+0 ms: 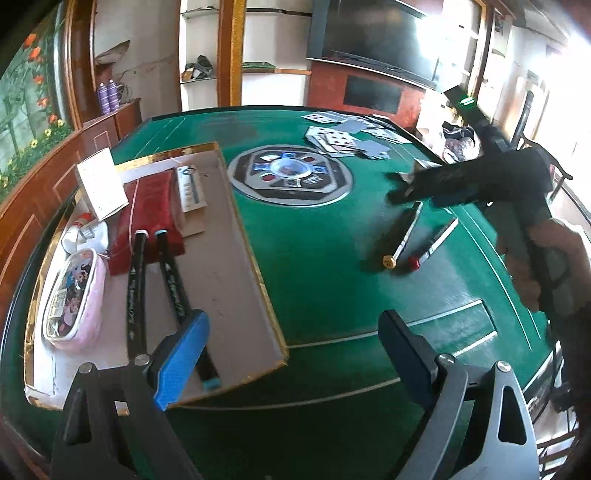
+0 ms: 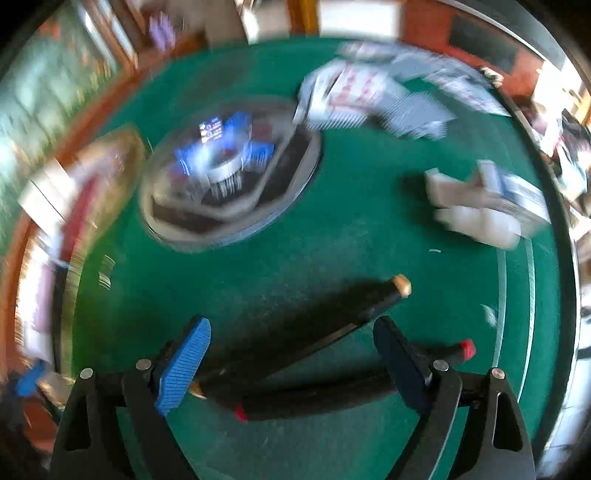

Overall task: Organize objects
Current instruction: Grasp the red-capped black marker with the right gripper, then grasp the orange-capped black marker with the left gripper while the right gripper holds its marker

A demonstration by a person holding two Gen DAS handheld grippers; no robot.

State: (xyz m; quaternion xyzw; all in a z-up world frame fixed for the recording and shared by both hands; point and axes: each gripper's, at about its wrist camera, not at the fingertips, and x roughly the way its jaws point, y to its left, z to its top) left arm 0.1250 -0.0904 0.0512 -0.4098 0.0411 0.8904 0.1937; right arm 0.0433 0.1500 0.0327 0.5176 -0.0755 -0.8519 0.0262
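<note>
Right wrist view: the right tool (image 2: 291, 363) spreads wide above two black markers (image 2: 314, 397) at lower centre, lining up a grab. Left tool (image 1: 293, 360) hangs open and empty beside the tray (image 1: 236, 280), where two markers already lie.

I see the green felt table (image 1: 314, 266) with its round control panel (image 1: 290, 173) set into the middle. Beyond it, a dark television (image 1: 376, 33) hangs on the wall above a reddish wooden cabinet (image 1: 328, 88). To the left, two purple bottles (image 1: 108, 96) stand on a wooden counter (image 1: 48, 184), and behind that I make out a picture of orange and yellow flowers (image 1: 26, 96). White shelves (image 1: 199, 48) fill the far wall.
</note>
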